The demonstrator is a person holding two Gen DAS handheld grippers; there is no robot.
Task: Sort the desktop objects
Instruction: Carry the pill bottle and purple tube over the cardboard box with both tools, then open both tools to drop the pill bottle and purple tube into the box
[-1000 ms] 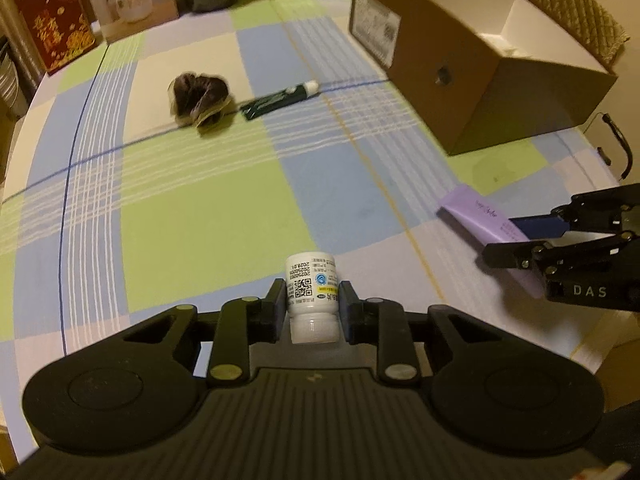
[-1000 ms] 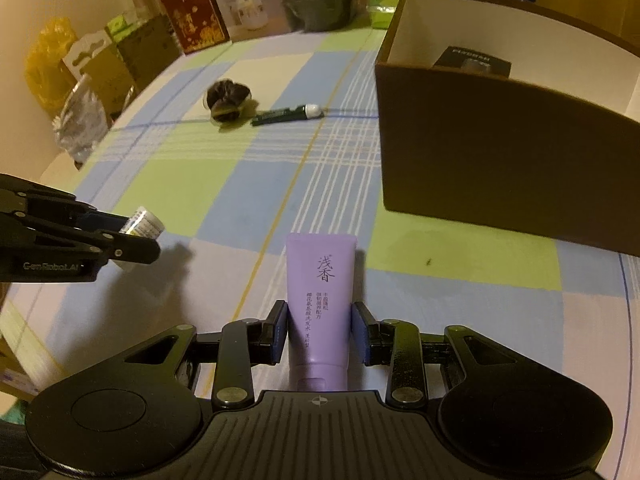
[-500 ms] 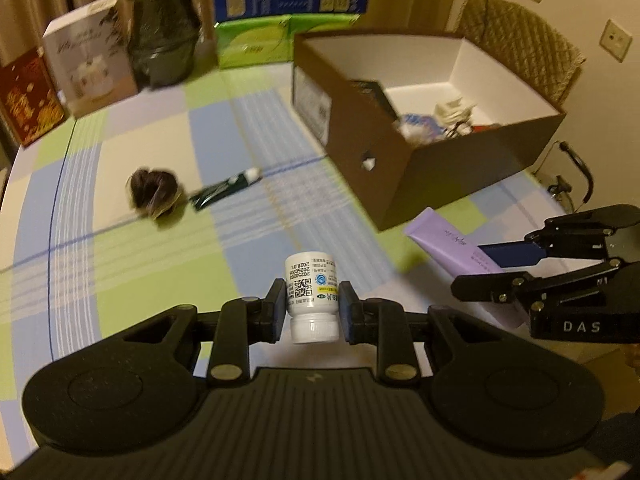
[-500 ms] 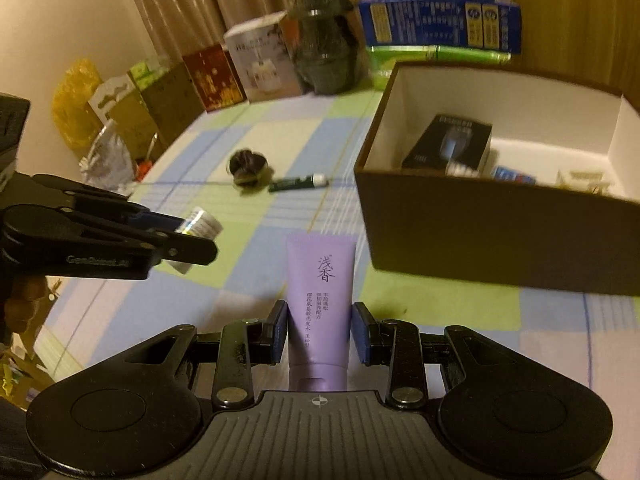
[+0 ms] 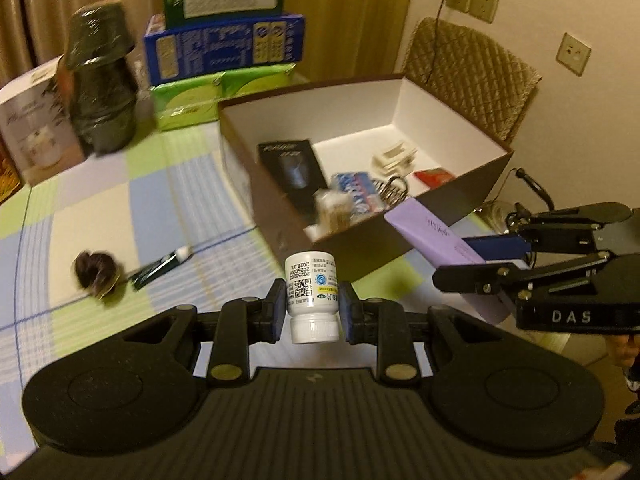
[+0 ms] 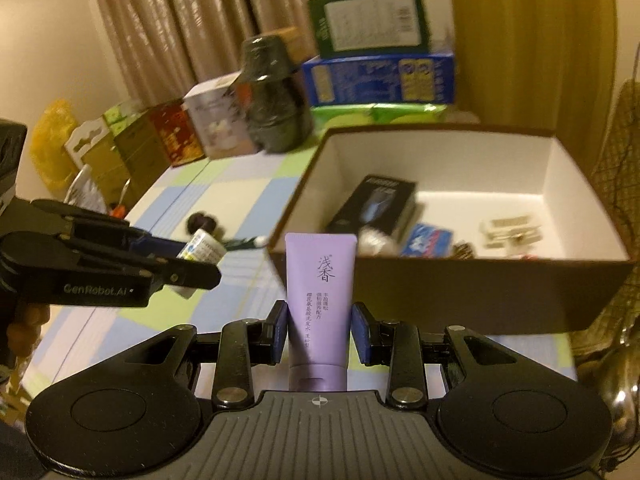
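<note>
**Two items carried toward an open box**

A warmly lit room is shown, with beige curtains and a table covered by a checked cloth in blue, green and cream. An open brown cardboard box with a white interior stands on it, already holding a black carton, a blue packet and small oddments.

The left gripper is clamped on a small white plastic pill bottle, held cap toward the camera and clear of the cloth. The right gripper is clamped on a lilac plastic tube with dark Chinese lettering, cap end inward, its flat end pointed at the box.

Both items are held raised just short of the near box wall, seemingly so that they can be dropped inside.

A dark hair scrunchie and a slim dark-green tube with a white cap lie unsorted on the cloth.
</note>
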